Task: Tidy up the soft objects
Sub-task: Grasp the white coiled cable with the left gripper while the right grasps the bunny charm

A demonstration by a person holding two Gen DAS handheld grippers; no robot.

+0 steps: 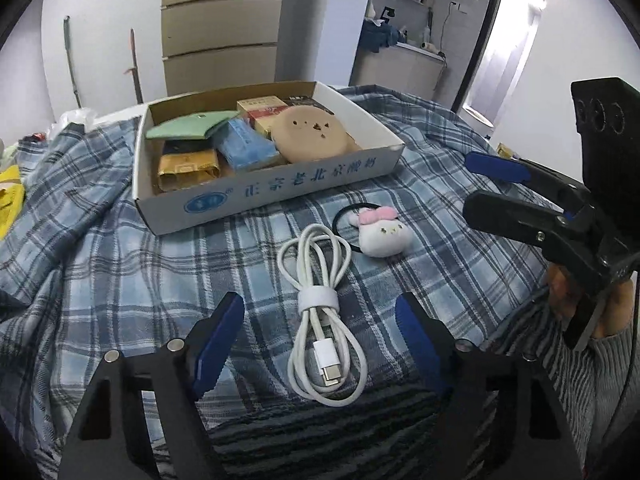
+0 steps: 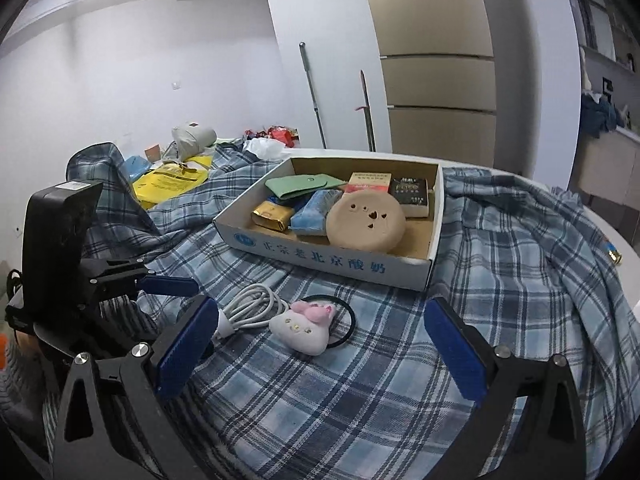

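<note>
Where plaid cloth wrinkles, coiled cable lies.

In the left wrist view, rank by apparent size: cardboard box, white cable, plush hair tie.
1. cardboard box
2. white cable, though nearness to the camera enlarges it
3. plush hair tie

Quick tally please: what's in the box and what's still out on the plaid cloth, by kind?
In the cardboard box:
Green pouch: 1
Gold packet: 1
Blue packet: 1
Round tan pad: 1
Small cartons: 2
On the cloth:
White cable: 1
Plush hair tie: 1
Total: 8
</note>
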